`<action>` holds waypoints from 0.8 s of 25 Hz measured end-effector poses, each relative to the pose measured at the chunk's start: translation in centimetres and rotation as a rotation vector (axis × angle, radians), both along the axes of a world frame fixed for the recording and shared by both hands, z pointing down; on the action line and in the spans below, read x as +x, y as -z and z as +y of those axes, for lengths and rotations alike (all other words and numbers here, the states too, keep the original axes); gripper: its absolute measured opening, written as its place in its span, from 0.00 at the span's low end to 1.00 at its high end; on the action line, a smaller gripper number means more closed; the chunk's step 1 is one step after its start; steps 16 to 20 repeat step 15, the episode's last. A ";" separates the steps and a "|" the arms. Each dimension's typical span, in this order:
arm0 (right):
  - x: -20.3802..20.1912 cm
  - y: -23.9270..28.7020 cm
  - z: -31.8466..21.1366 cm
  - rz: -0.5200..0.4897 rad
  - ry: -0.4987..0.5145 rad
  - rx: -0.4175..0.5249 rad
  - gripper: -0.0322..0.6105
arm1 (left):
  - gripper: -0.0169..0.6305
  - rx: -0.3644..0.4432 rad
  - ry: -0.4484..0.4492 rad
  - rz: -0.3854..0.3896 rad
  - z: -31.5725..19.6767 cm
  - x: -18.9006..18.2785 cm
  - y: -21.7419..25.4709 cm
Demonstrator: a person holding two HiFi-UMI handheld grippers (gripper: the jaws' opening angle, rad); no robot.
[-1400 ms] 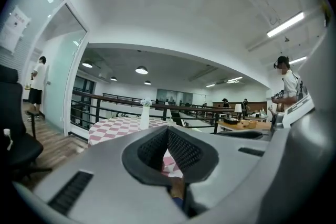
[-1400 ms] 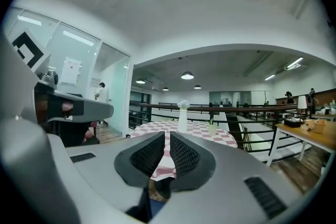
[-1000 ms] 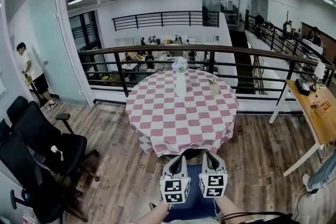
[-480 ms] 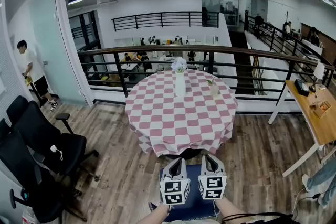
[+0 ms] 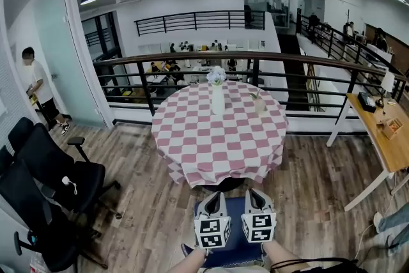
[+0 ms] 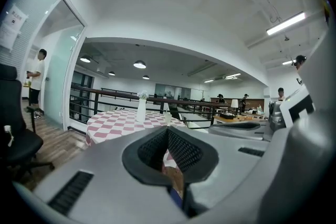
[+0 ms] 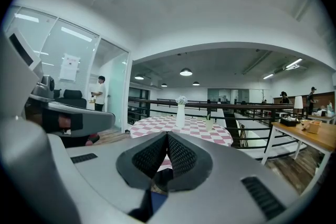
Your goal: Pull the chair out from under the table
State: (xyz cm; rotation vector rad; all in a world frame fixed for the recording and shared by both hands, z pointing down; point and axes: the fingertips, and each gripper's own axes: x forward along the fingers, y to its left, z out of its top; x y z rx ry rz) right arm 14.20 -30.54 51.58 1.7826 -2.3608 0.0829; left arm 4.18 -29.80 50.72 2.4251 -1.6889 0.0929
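Note:
A round table (image 5: 211, 144) under a pink-and-white checked cloth carries a white vase (image 5: 218, 99) with flowers. The chair's blue seat (image 5: 235, 234) lies just in front of the cloth's near edge, with a dark part (image 5: 223, 186) of it at that edge. My left gripper (image 5: 216, 196) and right gripper (image 5: 254, 192) hover side by side over the seat and point at the table. In the left gripper view the left gripper (image 6: 167, 130) is shut with nothing between its pads. The right gripper (image 7: 167, 137) looks the same. Blue seat (image 7: 157, 200) shows below the jaws.
Black office chairs (image 5: 57, 182) stand at the left by a glass partition, with a person (image 5: 37, 89) beyond. A wooden desk (image 5: 383, 137) stands at the right. A dark railing (image 5: 268, 61) runs behind the table. The floor is wood planks.
In the head view the table now sits slightly farther from the grippers, so more dark gap shows below the cloth's near edge. The blue seat stays under the grippers.

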 end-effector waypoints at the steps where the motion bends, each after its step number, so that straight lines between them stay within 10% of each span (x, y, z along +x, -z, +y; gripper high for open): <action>1: 0.1 0.0 0.1 -0.002 -0.005 -0.001 0.08 | 0.03 -0.002 0.000 0.000 0.0 0.0 0.0; 20: 1.2 -0.7 0.6 -0.017 -0.050 -0.026 0.08 | 0.03 -0.027 -0.003 -0.003 0.4 0.1 -0.9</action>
